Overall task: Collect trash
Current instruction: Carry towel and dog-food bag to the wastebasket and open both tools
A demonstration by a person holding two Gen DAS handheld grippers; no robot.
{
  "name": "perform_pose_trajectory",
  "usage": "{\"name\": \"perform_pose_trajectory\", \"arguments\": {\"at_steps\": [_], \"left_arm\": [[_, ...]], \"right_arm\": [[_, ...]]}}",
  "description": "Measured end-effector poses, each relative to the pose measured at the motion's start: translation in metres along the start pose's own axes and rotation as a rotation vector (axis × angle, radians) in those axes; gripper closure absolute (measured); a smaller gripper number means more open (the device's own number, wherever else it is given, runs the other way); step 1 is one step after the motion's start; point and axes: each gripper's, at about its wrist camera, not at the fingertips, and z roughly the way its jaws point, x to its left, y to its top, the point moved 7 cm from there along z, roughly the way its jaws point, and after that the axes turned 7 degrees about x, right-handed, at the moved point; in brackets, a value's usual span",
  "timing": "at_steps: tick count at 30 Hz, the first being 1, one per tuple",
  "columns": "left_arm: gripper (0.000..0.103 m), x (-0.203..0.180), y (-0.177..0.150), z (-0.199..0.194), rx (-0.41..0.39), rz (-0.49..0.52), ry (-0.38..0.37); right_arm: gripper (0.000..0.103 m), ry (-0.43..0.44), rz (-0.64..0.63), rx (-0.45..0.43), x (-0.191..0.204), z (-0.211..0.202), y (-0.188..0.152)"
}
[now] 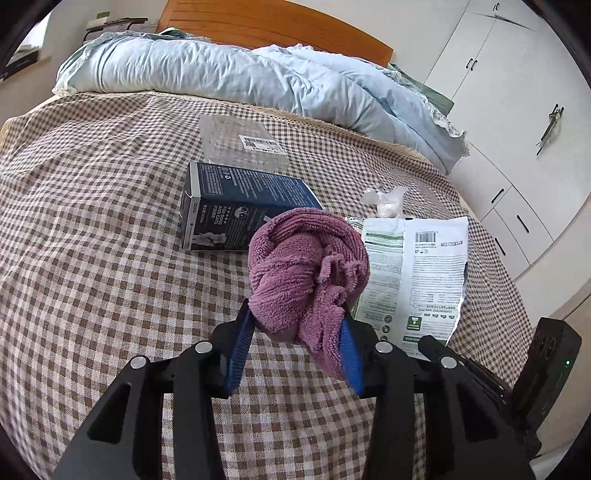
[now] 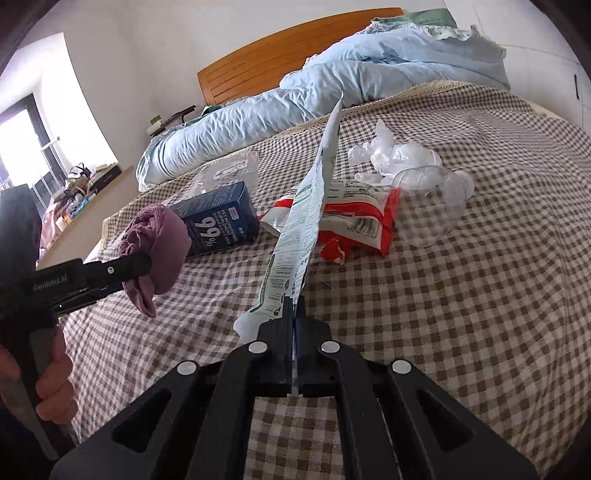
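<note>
The left hand-held gripper (image 1: 295,325) is clenched on a bunched purple cloth (image 1: 308,273), which is pinched between its blue pads (image 1: 240,354) and held clear above the bed (image 1: 92,277). In the right wrist view a hand (image 2: 55,380) grips the handle of this tool at the left edge. The right hand-held gripper (image 2: 294,310) is fully closed on the lower edge of a flat white and green bag (image 2: 306,225), which stands on edge and rises away from the jaws over the checked bedspread. Beyond the cloth, a dark blue box (image 1: 236,210) lies on its side on the bedspread. A clear plastic tray (image 1: 242,146) with a barcode label lies just behind the box. To the right of the box, a red and white wrapper (image 2: 354,218) lies flat, partly behind the raised bag. Past the wrapper lie crumpled white plastic (image 2: 388,153) and a clear plastic bottle (image 2: 439,195) on its side, touching each other. At the far end of the bed, a rumpled light blue quilt (image 1: 229,79) lies across the mattress in front of a wooden headboard (image 1: 266,26). White cupboards (image 1: 517,110) stand to the right of the bed.
</note>
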Motion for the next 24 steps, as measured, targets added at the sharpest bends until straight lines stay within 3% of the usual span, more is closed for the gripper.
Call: {"name": "perform_pose_trajectory", "arguments": {"at_steps": [5,12,19,24], "left_arm": [[0.062,0.003,0.000,-0.008,0.000,-0.011,-0.025],[0.062,-0.024,-0.013,-0.032,-0.030,0.068,-0.065],[0.062,-0.083,-0.044,-0.046,-0.032,0.202,-0.131],[0.062,-0.170,-0.097,-0.057,0.003,0.381,-0.265]], "right_arm": [[0.103,-0.108,-0.069,-0.065,0.014,-0.019,0.005],[0.103,-0.258,-0.154,-0.153,0.013,-0.108,-0.010],[0.103,-0.565,-0.103,-0.198,-0.059,-0.258,-0.076],[0.103,-0.761,-0.025,-0.080,-0.112,-0.319,-0.165]]}}
